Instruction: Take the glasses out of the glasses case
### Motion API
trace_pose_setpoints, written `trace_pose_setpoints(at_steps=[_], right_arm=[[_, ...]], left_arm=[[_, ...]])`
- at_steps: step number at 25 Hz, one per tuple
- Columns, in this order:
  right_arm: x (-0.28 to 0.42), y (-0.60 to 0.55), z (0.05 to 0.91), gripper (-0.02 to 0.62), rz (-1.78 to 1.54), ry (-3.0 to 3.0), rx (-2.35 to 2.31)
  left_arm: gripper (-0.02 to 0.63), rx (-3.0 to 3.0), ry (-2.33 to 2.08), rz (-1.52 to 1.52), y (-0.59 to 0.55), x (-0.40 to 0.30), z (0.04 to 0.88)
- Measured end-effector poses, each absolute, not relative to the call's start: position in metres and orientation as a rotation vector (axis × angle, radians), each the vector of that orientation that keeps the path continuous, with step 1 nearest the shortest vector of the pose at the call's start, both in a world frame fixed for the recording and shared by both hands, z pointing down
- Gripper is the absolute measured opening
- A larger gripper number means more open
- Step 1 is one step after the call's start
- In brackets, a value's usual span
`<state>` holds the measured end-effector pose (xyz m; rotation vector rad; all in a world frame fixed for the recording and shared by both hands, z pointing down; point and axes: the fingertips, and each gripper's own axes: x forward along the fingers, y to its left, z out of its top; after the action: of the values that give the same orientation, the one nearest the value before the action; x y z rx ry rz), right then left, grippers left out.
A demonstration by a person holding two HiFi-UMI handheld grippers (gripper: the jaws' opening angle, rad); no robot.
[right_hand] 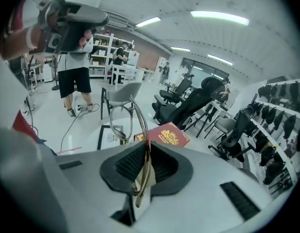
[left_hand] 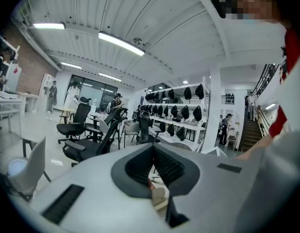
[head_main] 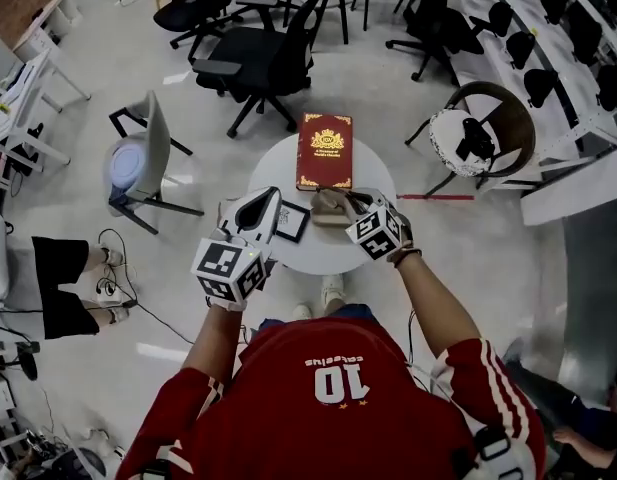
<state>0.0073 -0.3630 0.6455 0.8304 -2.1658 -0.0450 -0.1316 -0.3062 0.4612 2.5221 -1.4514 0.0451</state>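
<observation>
Two jaws of the right gripper (right_hand: pixel 146 147) are clamping the thin gold wire-framed glasses (right_hand: pixel 121 124), holding them near the beige glasses case (head_main: pixel 331 208) lying on the round white desk (head_main: pixel 328 250). The left gripper (left_hand: pixel 153 157) is hovering closed and empty.

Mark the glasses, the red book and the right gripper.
glasses (right_hand: pixel 145 137), right gripper view, frame just above the jaws.
red book (head_main: pixel 325 151), head view, cover centre.
right gripper (right_hand: pixel 147 160), right gripper view, midway between fingertips.
</observation>
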Motion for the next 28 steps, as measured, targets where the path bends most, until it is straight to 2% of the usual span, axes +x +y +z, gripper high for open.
trace_pose_setpoints(at_steps=[14,28], right_arm=[[0.022,-0.324,0.507,0.041,0.070,-2.344,1.255],[0.054,-0.273,0.417,0.041,0.138,-2.518,1.571]], left_arm=[[0.006,2.633,-1.386,-0.031,-0.284,-0.118,0.422],[0.006,2.753,-1.305,-0.104,-0.276,-0.101,0.373]])
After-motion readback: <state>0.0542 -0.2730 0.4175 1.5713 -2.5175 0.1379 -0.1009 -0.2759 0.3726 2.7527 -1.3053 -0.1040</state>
